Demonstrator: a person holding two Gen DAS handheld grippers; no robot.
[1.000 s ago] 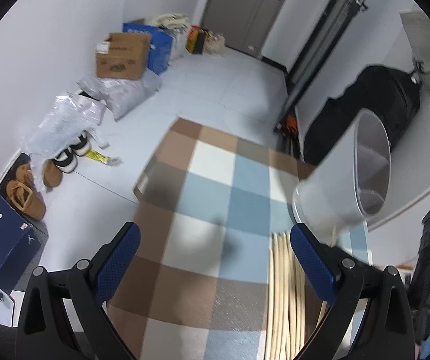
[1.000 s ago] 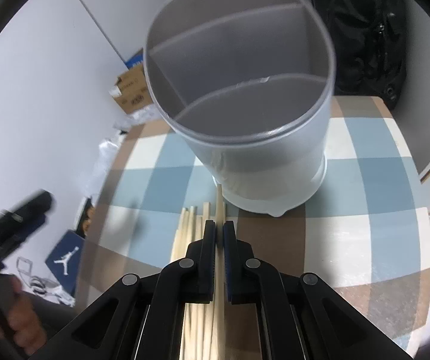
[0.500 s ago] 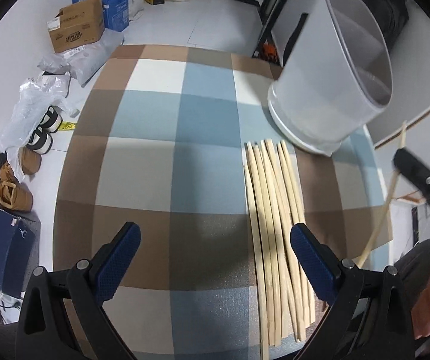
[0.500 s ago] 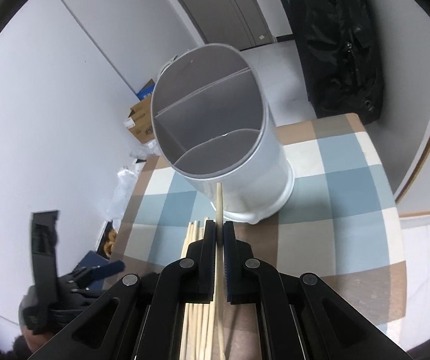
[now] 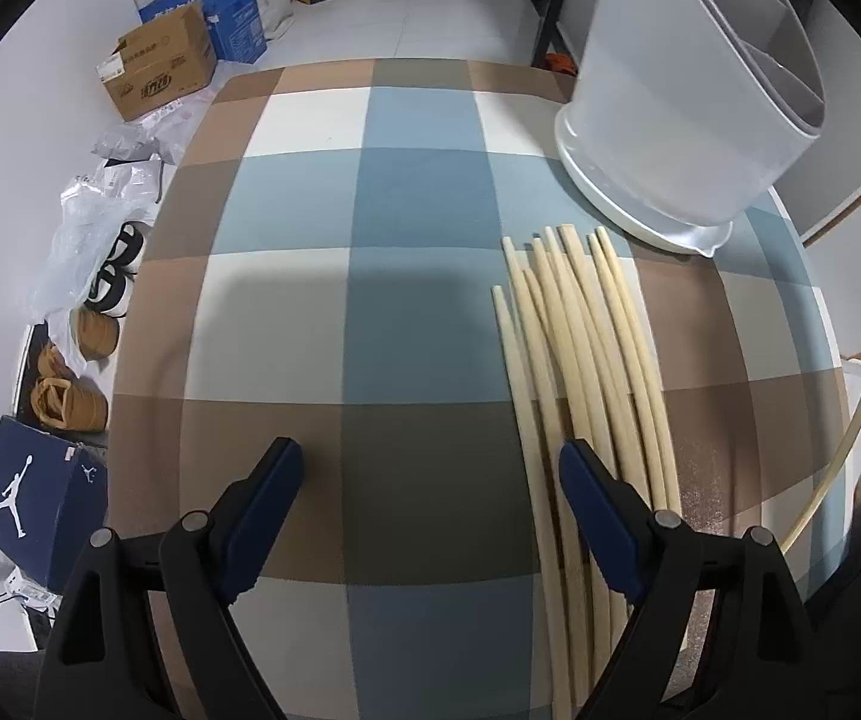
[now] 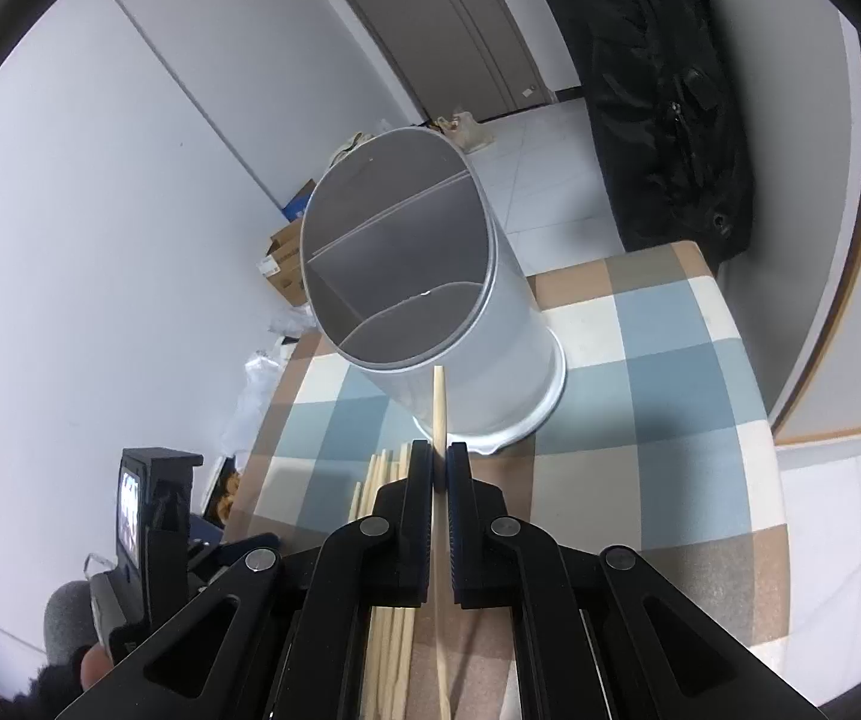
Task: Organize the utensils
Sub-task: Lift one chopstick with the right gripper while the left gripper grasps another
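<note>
My right gripper [image 6: 440, 465] is shut on one wooden chopstick [image 6: 440, 402], held above the table with its tip just in front of the grey utensil holder [image 6: 424, 312], which has three compartments. The held chopstick also shows at the right edge of the left wrist view [image 5: 838, 426]. Several more chopsticks [image 5: 580, 360] lie side by side on the checked tablecloth [image 5: 370, 300] in front of the holder [image 5: 670, 120]. My left gripper [image 5: 430, 480] is open and empty, low over the cloth, its right finger over the chopsticks' near ends.
The small table stands by a curved white surface with a wood edge [image 6: 838, 300] on the right. A black bag [image 6: 658, 90] hangs behind. Boxes [image 5: 160, 66], bags and shoes [image 5: 112, 276] lie on the floor to the left.
My right gripper has lifted the chopstick up and back from the holder. My left gripper has swung down from looking across the floor to hovering over the tablecloth beside the chopsticks.
</note>
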